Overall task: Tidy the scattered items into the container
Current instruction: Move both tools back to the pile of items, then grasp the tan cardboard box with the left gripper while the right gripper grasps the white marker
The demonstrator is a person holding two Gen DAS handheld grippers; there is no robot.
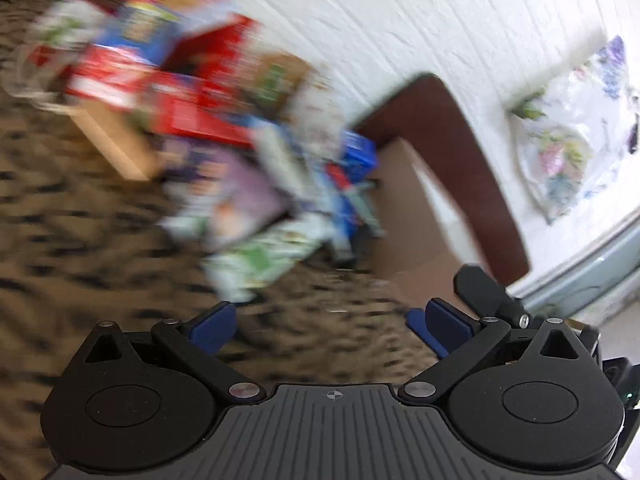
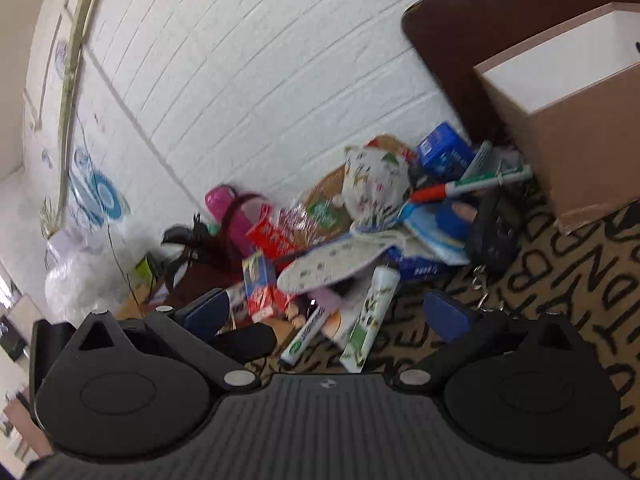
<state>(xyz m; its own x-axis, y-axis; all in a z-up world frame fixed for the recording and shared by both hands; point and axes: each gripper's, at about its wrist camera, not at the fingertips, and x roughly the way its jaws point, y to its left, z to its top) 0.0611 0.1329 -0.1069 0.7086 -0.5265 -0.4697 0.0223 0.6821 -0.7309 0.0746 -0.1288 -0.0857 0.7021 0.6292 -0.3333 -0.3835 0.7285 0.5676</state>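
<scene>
Both claws (image 1: 330, 326) (image 2: 334, 318) gape over lettered carpet (image 2: 560, 280) beside white panelled wall (image 2: 240, 80).

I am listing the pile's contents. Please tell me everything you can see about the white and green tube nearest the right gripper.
The white and green tube looks like soft plastic, with green print on its lower part; the text is unreadable. It lies tilted on the patterned carpet at the pile's front edge, its upper end against the patterned insole. A green-capped marker lies beside it. Nothing grips it.
</scene>
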